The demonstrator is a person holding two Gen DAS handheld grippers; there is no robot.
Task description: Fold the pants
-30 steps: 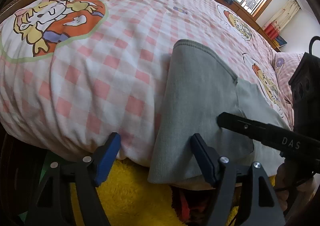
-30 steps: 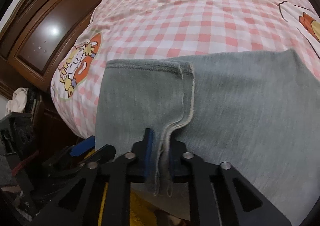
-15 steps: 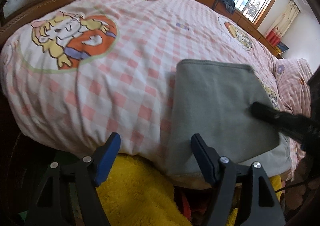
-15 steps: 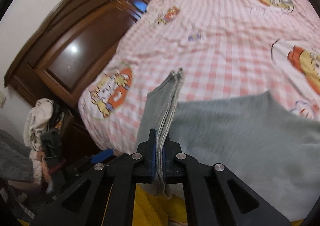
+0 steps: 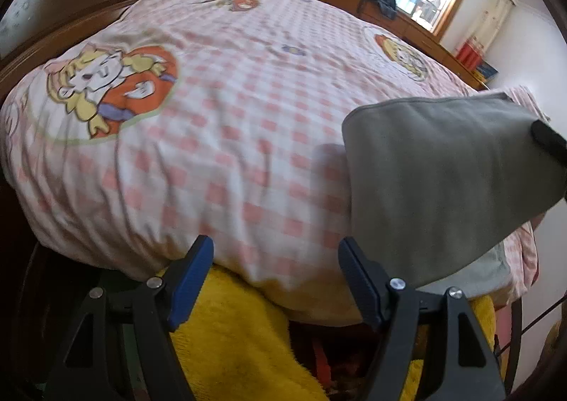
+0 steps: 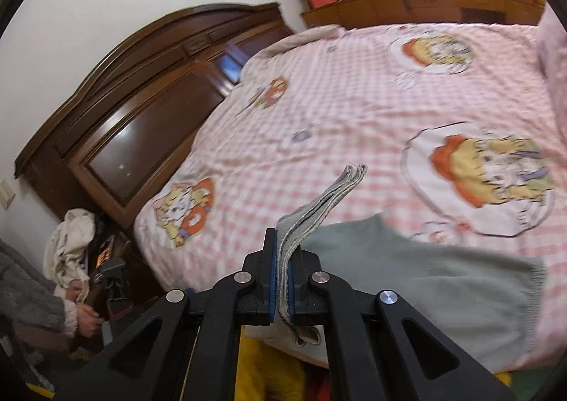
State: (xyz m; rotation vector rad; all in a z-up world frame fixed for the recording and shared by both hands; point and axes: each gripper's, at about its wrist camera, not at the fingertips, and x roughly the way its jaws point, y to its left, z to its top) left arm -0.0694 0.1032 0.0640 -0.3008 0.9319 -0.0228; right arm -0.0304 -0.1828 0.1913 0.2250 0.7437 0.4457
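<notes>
The grey pants (image 6: 425,277) lie at the near edge of the bed with their leg ends lifted. My right gripper (image 6: 282,280) is shut on the stacked leg hems (image 6: 319,209) and holds them up above the bed. In the left wrist view the lifted grey cloth (image 5: 443,181) hangs at the right, with the right gripper's black finger (image 5: 547,140) at its far corner. My left gripper (image 5: 274,280) is open and empty, low at the bed's near edge, to the left of the pants.
The bed has a pink checked cover (image 5: 230,138) with cartoon prints. A dark wooden wardrobe (image 6: 134,124) stands to the left. A yellow fuzzy cloth (image 5: 230,340) lies below the bed edge. A wooden cabinet (image 6: 425,7) runs under the window.
My right gripper has raised the pant leg hems off the bed, so the cloth now hangs folded in the air. My left gripper has drawn back to the left, away from the pants.
</notes>
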